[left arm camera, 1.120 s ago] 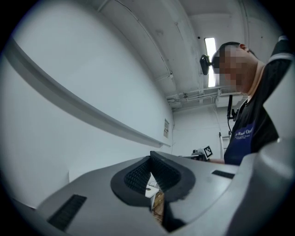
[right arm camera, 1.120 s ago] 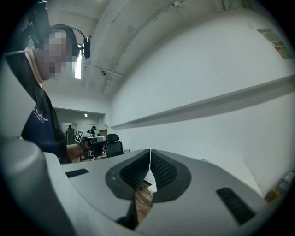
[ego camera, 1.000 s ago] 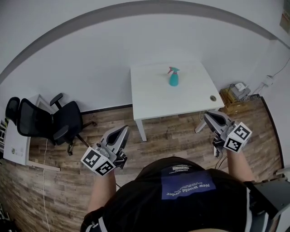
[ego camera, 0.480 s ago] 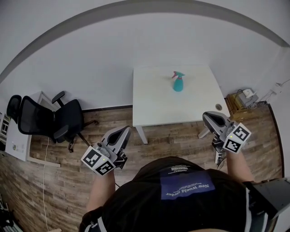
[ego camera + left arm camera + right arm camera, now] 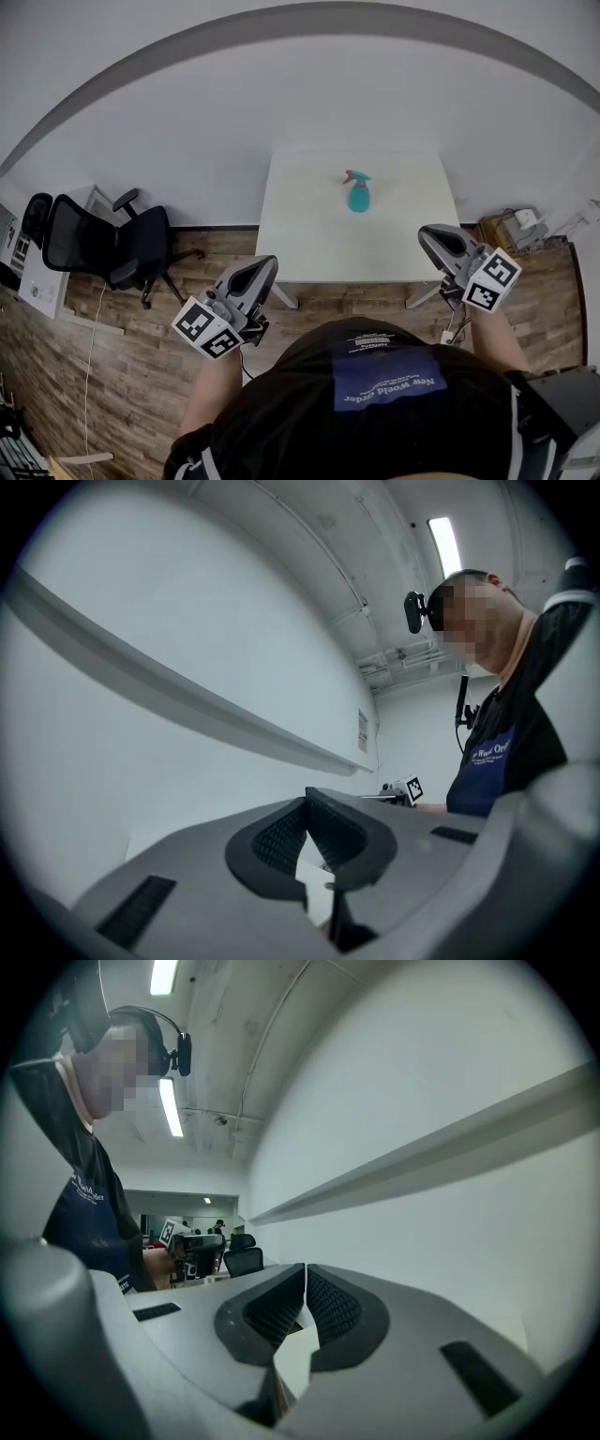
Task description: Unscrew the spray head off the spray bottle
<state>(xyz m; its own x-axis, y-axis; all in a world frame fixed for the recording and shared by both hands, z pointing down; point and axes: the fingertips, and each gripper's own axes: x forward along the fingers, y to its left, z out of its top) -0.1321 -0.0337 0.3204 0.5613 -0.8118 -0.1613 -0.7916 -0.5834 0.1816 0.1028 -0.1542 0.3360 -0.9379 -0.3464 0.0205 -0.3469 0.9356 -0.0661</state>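
I was only at the approach, I think. The bottle (image 5: 357,195) stood upright on the desk (image 5: 309,230), well apart from my left gripper (image 5: 263,267) and right gripper (image 5: 427,233), both with jaws closed together and empty. Next they should open: one for the body, one for the spray head (image 5: 353,175).
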